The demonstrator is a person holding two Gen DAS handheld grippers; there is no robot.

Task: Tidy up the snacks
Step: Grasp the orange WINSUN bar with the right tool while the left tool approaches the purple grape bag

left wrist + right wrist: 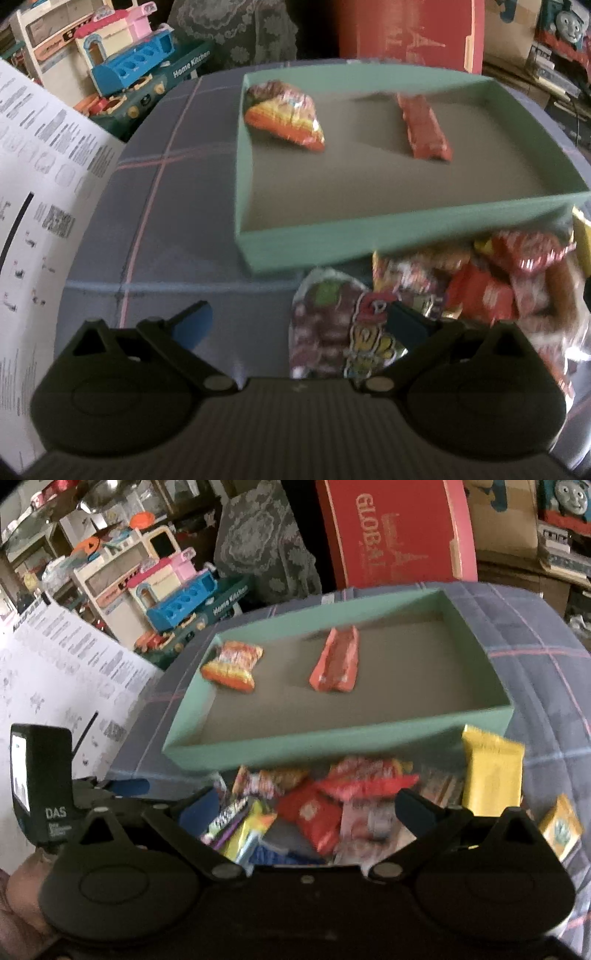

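Cluttered toy room, plaid cloth (155, 206). We see the green box (306, 243) holding two snacks, an orange bag (286, 114) and a red bar (424, 127) whose long axis runs front to back, likely spaced for sorting. Snack pile (332, 801) sits just before the box. Left gripper (299, 325) and right gripper (303, 808) both spread, empty, over the pile.

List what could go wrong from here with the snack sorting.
1. The snack pile is loose and overlapping; the open right claw may pinch two wrappers at once.
2. The pile crowds the green box wall, so a lifted packet could snag on it.
3. The left claw hangs open at the purple packet, close to the right claw's reach; they might collide.
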